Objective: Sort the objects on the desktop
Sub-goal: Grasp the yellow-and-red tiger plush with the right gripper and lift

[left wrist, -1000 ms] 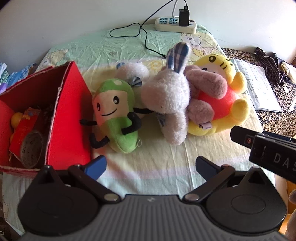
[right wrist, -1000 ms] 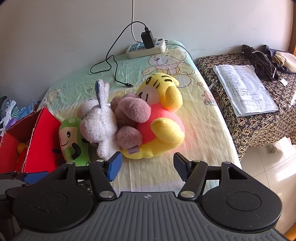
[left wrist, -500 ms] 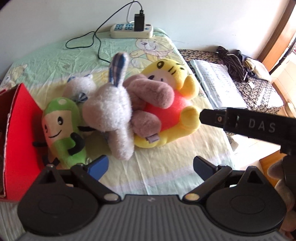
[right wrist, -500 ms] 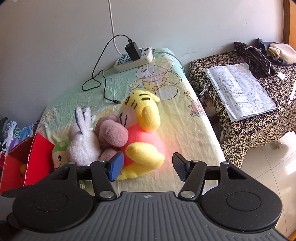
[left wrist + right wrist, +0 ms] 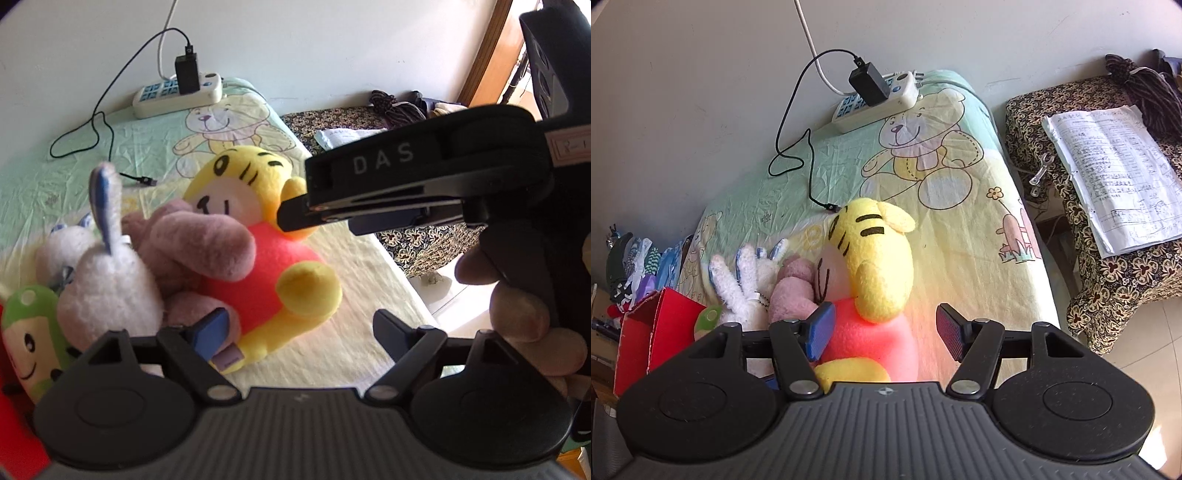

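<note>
While the cartoon-bear sheet (image 5: 960, 236) covers the whole tabletop, the toys crowd its near-left part, and the yellow tiger plush (image 5: 875, 266) serves as the landmark. Right of the tiger the sheet lies bare up to its right edge, and beyond the tiger it is open as far as the wall, apart from a white power strip (image 5: 879, 101) with a black charger and its loose cable. Across a narrow gap from that right edge stands a side table in floral cloth (image 5: 1115, 284), bearing a stack of printed papers (image 5: 1108, 181) whose text is too small to read.

Left of the tiger, a red cardboard box (image 5: 653, 332) stands at the sheet's left edge. Against the tiger's left side press a pink plush (image 5: 199, 243), then a white rabbit plush (image 5: 107, 291), then a green plush (image 5: 29, 332) with a smiling face.

Both tools are released, jaws spread wide, holding nothing. The right gripper (image 5: 884, 332) hangs over the tiger's red body; in the left view its side reads "DAS". The left gripper (image 5: 301, 332) hovers over the tiger's near side, its left pad by the tiger's small sewn tag (image 5: 229, 359), unreadable.
</note>
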Tool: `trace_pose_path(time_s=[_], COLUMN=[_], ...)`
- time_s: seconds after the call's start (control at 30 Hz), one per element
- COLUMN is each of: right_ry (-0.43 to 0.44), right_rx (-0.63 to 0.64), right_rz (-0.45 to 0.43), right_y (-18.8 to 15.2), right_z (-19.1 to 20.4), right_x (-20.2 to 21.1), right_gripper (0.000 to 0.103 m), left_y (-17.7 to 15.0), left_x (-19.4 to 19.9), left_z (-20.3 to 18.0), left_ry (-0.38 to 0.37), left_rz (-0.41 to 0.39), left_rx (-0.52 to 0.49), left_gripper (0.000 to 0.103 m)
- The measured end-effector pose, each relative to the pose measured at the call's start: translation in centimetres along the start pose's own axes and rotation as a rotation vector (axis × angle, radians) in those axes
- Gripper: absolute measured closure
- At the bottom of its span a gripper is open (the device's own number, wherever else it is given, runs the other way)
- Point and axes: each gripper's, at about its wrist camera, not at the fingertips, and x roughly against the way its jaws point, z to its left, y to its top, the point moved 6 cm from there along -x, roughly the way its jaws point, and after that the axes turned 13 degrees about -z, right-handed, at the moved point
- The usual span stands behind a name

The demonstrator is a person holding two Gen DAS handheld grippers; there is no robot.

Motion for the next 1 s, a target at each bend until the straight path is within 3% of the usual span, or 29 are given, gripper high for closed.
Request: trace_pose_path(time_s=[0.23, 0.3, 0.33, 0.37, 0.5, 0.8, 1.0], right_ry=[0.082, 0.112, 0.134, 0.163, 0.178, 0.119, 0.084], right_rx=[-0.092, -0.100, -0.110, -0.130, -0.129, -0.138, -0.154], right_rz=[0.099, 0.121, 0.127, 0.136, 0.131, 0.094, 0.078], right_y=[-0.5, -0.7, -0.8, -0.8, -0.8, -1.1, -2.7], right_z=[-0.9, -0.6, -0.5, -0.4, -0.3, -1.3, -1.8], right_x=[-3.7, -4.4, -4.5, -4.5, -3.6, 0.2, 3.8], right_gripper=[0.040, 0.046, 0.057, 0.061, 0.070, 0.074, 0.074], left_y=[0.0, -0.1, -0.1, 0.0, 0.2, -0.2, -1.1], left_x=[-1.7, -1.9, -1.9, -2.1, -2.2, 0.4, 3.0], left_z=[-0.2, 0.0, 0.1, 0.3, 0.0, -1.3, -1.7], left_ry=[-0.015, -0.017, -0.023, -0.029, -0.048, -0.171, -0.205], left_rz=[0.042, 0.050, 0.052, 0.055, 0.054, 0.055, 0.028], left_rx=[-0.021, -0.019, -0.014, -0.006, -0.009, 0.000, -0.018], left_gripper=[0.029, 0.030, 0.030, 0.030, 0.026, 0.019, 0.007])
